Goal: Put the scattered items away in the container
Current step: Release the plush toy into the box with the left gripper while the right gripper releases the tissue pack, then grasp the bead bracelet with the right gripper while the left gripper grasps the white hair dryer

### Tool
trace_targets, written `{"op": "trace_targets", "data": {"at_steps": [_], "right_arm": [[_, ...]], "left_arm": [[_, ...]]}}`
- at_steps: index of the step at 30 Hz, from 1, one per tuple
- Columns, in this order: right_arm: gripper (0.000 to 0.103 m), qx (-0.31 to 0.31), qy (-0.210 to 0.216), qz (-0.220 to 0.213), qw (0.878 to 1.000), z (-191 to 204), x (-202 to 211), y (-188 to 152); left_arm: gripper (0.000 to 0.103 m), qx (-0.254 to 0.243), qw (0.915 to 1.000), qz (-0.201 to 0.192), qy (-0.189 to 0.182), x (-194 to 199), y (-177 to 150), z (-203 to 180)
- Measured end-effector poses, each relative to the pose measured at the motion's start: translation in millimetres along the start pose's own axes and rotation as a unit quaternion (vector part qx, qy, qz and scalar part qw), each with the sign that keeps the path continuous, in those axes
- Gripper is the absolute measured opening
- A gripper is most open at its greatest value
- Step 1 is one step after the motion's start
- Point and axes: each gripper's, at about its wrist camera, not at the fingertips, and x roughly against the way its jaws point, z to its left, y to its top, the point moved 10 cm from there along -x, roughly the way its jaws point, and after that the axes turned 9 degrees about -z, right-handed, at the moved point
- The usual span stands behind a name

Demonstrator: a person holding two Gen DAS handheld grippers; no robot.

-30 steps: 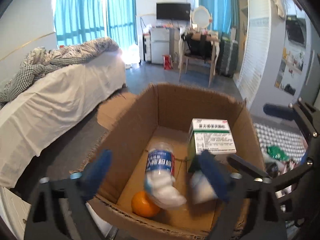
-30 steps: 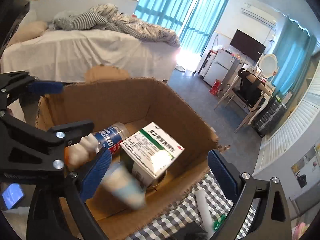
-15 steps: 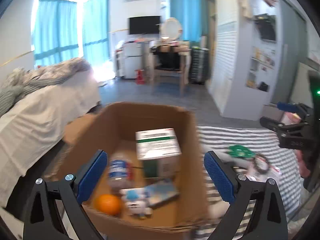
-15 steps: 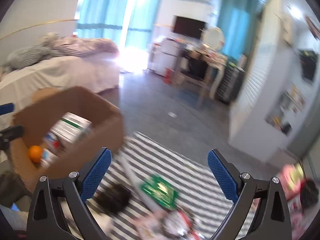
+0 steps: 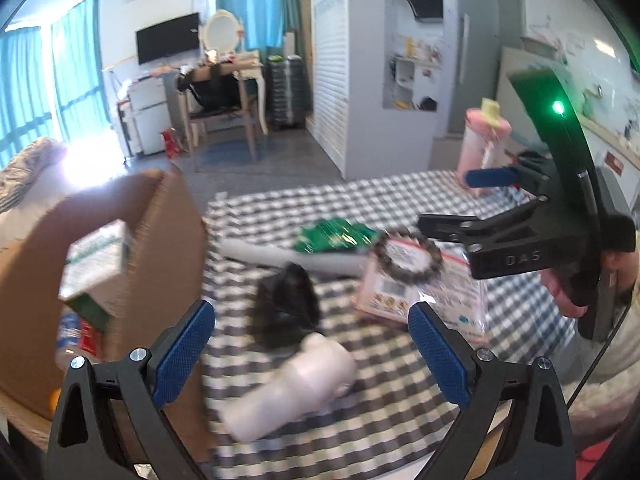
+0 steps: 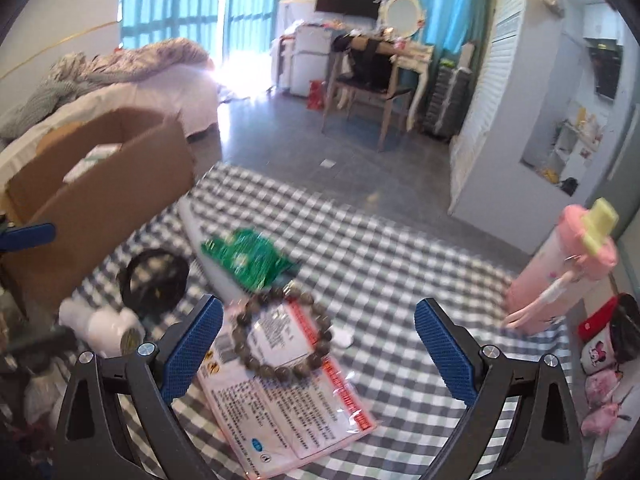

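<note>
Cardboard box (image 5: 100,264) seen at far left on checked table (image 5: 400,360), already part filled. Right of box: white bottle (image 5: 292,384) lying on side, long axis slanted toward box, framed by left gripper (image 5: 312,356), spread wide, empty. Further right of box: bead bracelet (image 6: 284,332) on pink packet (image 6: 288,392), nearer right gripper (image 6: 316,348), also spread, empty.
</note>
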Motion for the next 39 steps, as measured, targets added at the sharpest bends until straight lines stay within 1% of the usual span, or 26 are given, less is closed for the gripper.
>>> {"op": "trace_targets", "data": {"at_steps": [3,5,11,13,14,15,16,17,18,19,20,21,25,26,27,29,31,33,37,39], "right_arm": [[0.097,0.009,0.016,0.014,1.0,12,-15,-12],[0.097,0.011,0.021,0.023,0.999,16,-26,-17],[0.097,0.004,0.013,0.049,0.999,16,-51,-28],[0.097,0.003,0.012,0.058,0.998,16,-56,-33],[0.095,0.004,0.012,0.063,0.998,17,-57,-35],[0.091,0.005,0.014,0.066,0.998,17,-57,-36],[0.079,0.002,0.02,0.068,0.997,19,-57,-37],[0.063,-0.004,0.028,0.07,0.997,20,-55,-37],[0.054,-0.012,0.037,0.072,0.997,21,-54,-36],[0.037,-0.02,0.041,0.073,0.996,19,-51,-35],[0.027,-0.023,0.037,0.072,0.996,17,-48,-34],[0.023,-0.023,0.033,0.072,0.997,15,-46,-33],[0.021,-0.025,0.034,0.069,0.997,16,-33,-31],[0.012,-0.026,0.035,0.065,0.997,17,-30,-30],[0.011,-0.029,0.038,0.061,0.997,17,-27,-27],[0.011,-0.036,0.05,0.056,0.997,18,-20,-23],[0.011,-0.03,0.042,0.057,0.997,18,-20,-22],[0.011,-0.032,0.038,0.065,0.997,16,-22,-25],[0.012,-0.039,0.03,0.083,0.995,10,-28,-37],[0.012,-0.035,0.035,0.087,0.995,12,-30,-40]], "left_arm": [[0.1,-0.007,0.9998,0.018,0.003,-15,-13,-6],[0.1,-0.013,0.9996,0.023,0.007,-20,-18,-6],[0.1,-0.01,0.9992,0.037,0.01,-29,-30,8],[0.1,-0.017,0.9989,0.044,0.007,-31,-36,7],[0.099,-0.022,0.9984,0.052,0.005,-33,-40,6],[0.091,-0.027,0.9976,0.063,0.001,-35,-45,5],[0.08,-0.032,0.9966,0.076,-0.002,-37,-50,4],[0.059,-0.035,0.9956,0.086,-0.003,-40,-53,3],[0.059,-0.037,0.9953,0.089,-0.004,-42,-54,2],[0.058,-0.039,0.9954,0.088,-0.006,-41,-54,1],[0.058,-0.04,0.9952,0.088,-0.01,-40,-53,0],[0.058,-0.04,0.9952,0.089,-0.014,-39,-53,-1],[0.057,-0.037,0.996,0.077,-0.023,-33,-48,-4],[0.057,-0.037,0.9963,0.074,-0.022,-31,-46,-4],[0.057,-0.036,0.9966,0.071,-0.021,-29,-43,-3],[0.056,-0.031,0.9972,0.065,-0.022,-26,-37,-2],[0.056,-0.023,0.9976,0.06,-0.027,-23,-32,0],[0.056,-0.018,0.9978,0.059,-0.024,-21,-30,2],[0.056,-0.017,0.997,0.074,-0.016,-24,-39,3],[0.056,-0.01,0.9965,0.081,-0.018,-26,-43,3]]}}
